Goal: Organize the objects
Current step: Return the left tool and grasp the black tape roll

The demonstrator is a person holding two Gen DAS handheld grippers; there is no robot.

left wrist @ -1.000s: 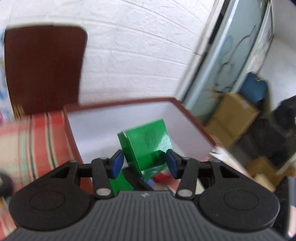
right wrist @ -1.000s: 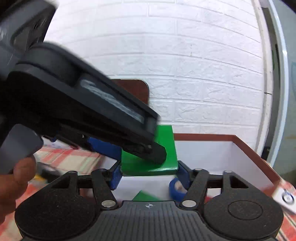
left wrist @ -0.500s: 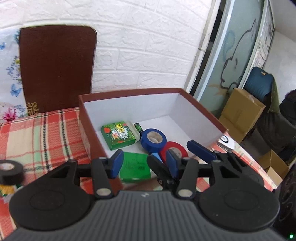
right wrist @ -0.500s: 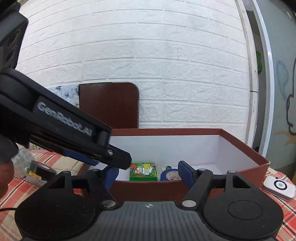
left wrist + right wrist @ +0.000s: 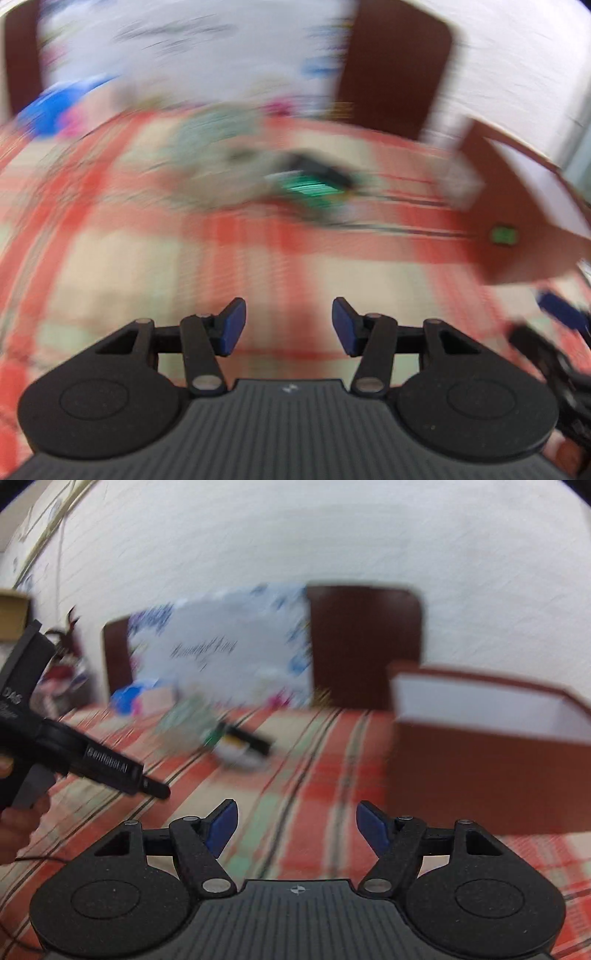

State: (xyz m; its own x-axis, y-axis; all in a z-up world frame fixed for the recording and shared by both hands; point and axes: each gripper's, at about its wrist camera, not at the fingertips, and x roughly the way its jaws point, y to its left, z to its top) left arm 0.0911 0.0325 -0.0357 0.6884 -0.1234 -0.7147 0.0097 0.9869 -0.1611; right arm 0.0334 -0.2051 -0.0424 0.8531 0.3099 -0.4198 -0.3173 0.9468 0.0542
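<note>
Both views have swung left since half a second ago: then each camera looked into the brown box, now both face open tablecloth, heavily motion-blurred. Left gripper [image 5: 289, 325] has come off the box, jaws spread wide, nothing between the blue pads; its spread looks wider than before. Right gripper [image 5: 297, 828] likewise gapes wide and empty, over the red-checked tablecloth [image 5: 303, 775]. The brown box [image 5: 491, 746] now sits at the right of the right-wrist view, white inside, contents hidden by its near wall from this angle; in the left-wrist view only its corner [image 5: 517, 206] shows at the right edge. The green cartons and tape rolls seen inside it earlier are out of sight. Ahead of both grippers, well apart from the box, lies a smeared cluster of loose items [image 5: 236, 742] on the cloth: something black and elongated, a green patch, a pale part; too blurred to name. The same cluster [image 5: 306, 181] reads as a green-and-black smear in the left-wrist view. The left gripper's body [image 5: 110, 768] enters the right-wrist view from the left, pointing toward that cluster. Brown chair back [image 5: 365, 642] stands behind the table against the white brick wall [image 5: 295, 535].
</note>
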